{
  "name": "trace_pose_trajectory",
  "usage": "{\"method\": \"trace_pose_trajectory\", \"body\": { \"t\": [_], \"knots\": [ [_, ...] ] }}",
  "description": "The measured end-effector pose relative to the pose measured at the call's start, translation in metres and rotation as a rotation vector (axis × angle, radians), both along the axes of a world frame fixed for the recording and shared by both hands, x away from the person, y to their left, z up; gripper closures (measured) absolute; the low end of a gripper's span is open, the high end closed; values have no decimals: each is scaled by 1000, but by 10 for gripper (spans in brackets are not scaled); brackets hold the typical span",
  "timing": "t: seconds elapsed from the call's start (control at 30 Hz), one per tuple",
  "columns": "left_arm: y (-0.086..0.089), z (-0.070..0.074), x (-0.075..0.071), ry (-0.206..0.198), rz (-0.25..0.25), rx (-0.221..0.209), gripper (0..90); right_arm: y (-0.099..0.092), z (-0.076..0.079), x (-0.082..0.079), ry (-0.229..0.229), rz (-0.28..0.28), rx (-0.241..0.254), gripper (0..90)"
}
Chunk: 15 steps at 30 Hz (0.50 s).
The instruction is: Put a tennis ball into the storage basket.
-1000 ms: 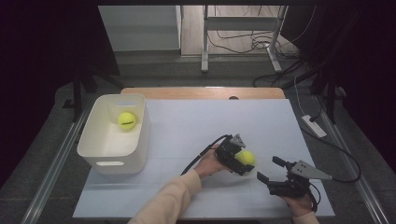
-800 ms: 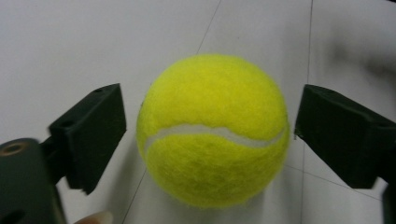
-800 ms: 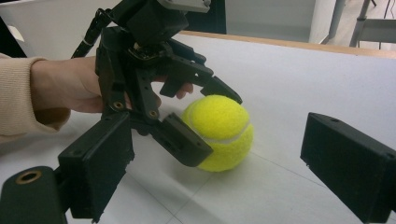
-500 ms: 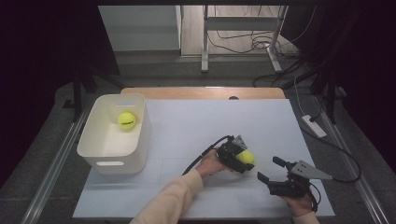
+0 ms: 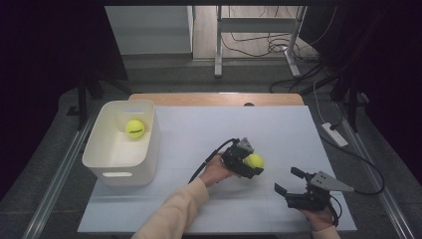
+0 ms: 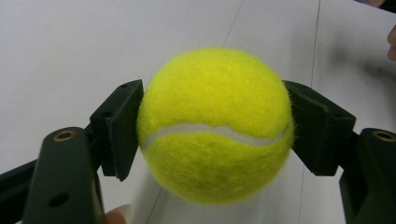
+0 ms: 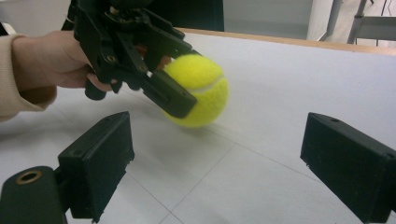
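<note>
Yellow tennis ball [image 6: 215,125] clamped in left tool [image 5: 247,163] | right tool [image 5: 292,181] wide, empty

The tennis ball [image 6: 215,126] between the jaws is bright yellow-green with a fuzzy nap, crossed by one curved white seam; the left gripper [image 5: 247,163] is black, its pads matte and dark, with brass-coloured rings set in the arms; the right gripper [image 5: 287,180] is black too — topped by a grey plate; the second ball [image 5: 135,128] is the same vivid yellow; the bin [image 5: 149,149] is off-white; the table [image 5: 278,124] is pale grey-white with faint thin lines — its far edge is light wood; the sleeve [image 5: 171,211] is cream-beige.
</note>
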<state>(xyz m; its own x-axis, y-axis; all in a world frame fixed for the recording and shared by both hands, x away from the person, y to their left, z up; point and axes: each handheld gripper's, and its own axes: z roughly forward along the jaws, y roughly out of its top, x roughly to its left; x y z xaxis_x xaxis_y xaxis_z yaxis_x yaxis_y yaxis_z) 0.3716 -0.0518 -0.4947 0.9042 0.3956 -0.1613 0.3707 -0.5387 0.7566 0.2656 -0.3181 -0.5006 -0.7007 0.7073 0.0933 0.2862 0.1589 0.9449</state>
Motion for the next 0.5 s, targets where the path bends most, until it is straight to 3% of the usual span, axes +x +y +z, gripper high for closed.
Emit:
{"method": "trace_pose_trajectory", "body": {
  "t": [0.5],
  "knots": [
    [29, 23, -5, -45, 38, -65, 265, 0, -2, 2, 6, -3, -11, 92]
  ]
}}
